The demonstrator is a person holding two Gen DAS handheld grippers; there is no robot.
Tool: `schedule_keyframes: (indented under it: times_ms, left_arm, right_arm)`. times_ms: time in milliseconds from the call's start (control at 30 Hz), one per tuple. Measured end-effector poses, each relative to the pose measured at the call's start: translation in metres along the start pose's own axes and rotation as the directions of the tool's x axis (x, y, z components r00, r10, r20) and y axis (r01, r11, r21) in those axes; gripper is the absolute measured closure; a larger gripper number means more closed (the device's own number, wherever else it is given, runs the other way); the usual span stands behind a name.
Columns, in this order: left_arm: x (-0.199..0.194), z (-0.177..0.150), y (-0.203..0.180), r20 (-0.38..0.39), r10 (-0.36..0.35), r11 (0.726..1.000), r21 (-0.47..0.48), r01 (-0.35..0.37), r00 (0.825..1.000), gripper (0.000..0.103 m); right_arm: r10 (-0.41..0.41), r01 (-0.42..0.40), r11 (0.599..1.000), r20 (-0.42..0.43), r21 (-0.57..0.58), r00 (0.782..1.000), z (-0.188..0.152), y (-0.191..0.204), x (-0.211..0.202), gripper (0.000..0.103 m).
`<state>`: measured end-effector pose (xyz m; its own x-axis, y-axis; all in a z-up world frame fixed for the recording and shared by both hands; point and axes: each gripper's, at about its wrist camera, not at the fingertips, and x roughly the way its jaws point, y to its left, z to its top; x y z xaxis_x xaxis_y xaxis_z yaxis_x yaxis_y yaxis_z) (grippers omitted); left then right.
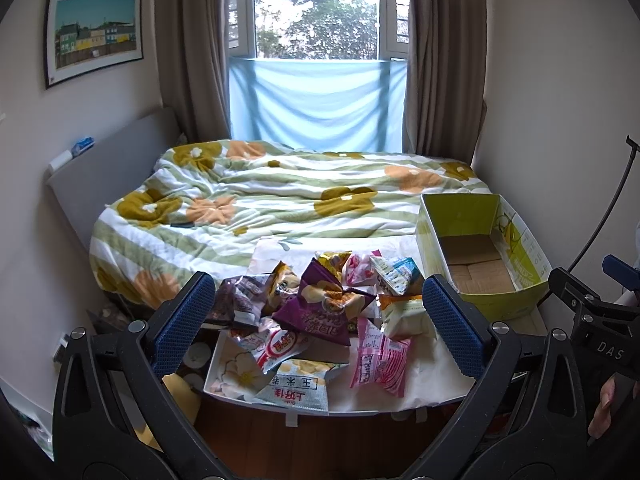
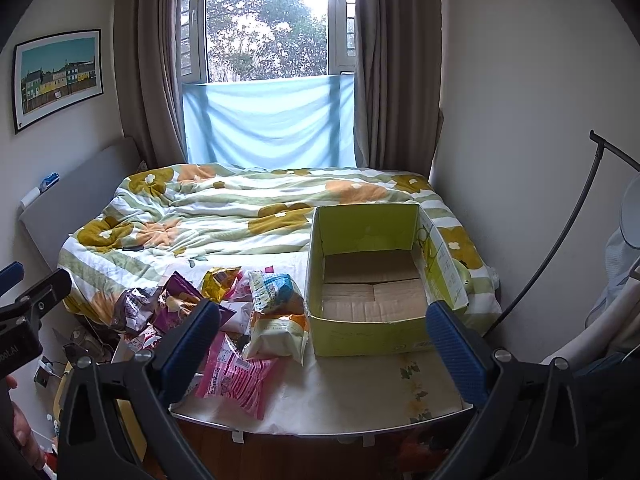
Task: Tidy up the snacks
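- The cardboard box (image 2: 370, 284) stood open on the foot of the bed (image 2: 240, 220), nothing in it but its brown bottom flaps; its outer walls were yellow-green.
- A heap of snack packets (image 1: 320, 312) lay just left of the box, on the same pale floral sheet.
- In the heap, a purple packet (image 1: 320, 308) sat near the middle, well left of the box.
- A pink packet (image 2: 236, 376) lay at the near edge of the heap, left of the box and closer to the bed's foot.
- A cream and orange packet (image 2: 278, 334) lay just beside the box's near left corner; whether it touched the box could not be told.
- A white and blue packet (image 2: 272, 286) rested behind that one, close against the box's left wall.
- A gold packet (image 2: 220, 278) lay farther left of the box, at the back of the heap.
- The left tongs (image 1: 320, 320) hung above the heap, left of the box, their blue-padded fingers spread wide and gripping nothing.
- The right tongs (image 2: 324, 344) were held before the box's near wall, fingers likewise wide apart and empty.
- A striped quilt with flowers (image 2: 200, 216) covered the bed behind the box.
- A window (image 2: 268, 24) with brown curtains and a pale blue cloth across its lower part stood beyond the box, at the far end of the bed.
- A framed picture (image 2: 58, 76) hung on the wall far left of the box.
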<state>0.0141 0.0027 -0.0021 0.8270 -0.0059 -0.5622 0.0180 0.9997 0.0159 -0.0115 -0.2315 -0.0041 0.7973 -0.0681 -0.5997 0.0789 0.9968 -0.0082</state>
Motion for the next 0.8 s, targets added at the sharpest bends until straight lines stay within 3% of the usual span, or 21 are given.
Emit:
schedule_keyframes:
  times_ms: [800]
  left_arm:
    - [-0.0023,-0.0004,0.0042,0.005,-0.008,1.000,-0.001,0.008,1.000,0.001]
  right_arm:
    - [0.018,-0.018,1.000,-0.012,0.008,1.000,-0.0050,0.0034,-0.0054,0.000]
